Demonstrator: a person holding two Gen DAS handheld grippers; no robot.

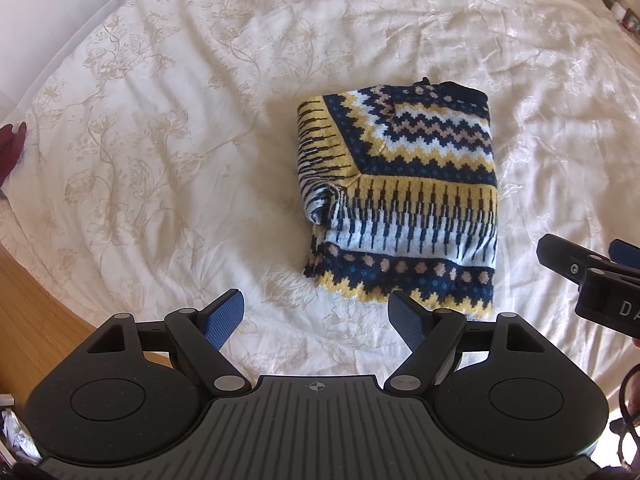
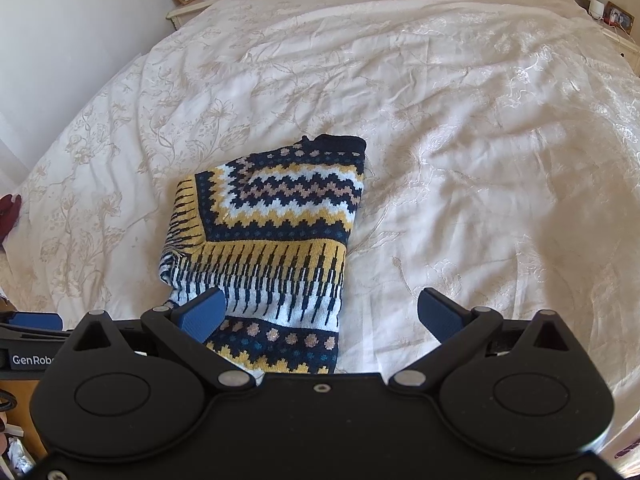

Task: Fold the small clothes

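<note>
Sweater [image 1: 400,196] sits folded into a compact rectangle at centre-right of the left view, centre-left of the right view, flat on the bed [image 1: 160,140], so the fold looks done. Your left gripper [image 1: 316,322] hangs just short of its near edge, jaws wide apart, empty, touching nothing. Your right gripper [image 2: 320,316] is also spread wide over the sweater's near right corner, gripping nothing; contact unclear. Both look backed off on purpose.
</note>
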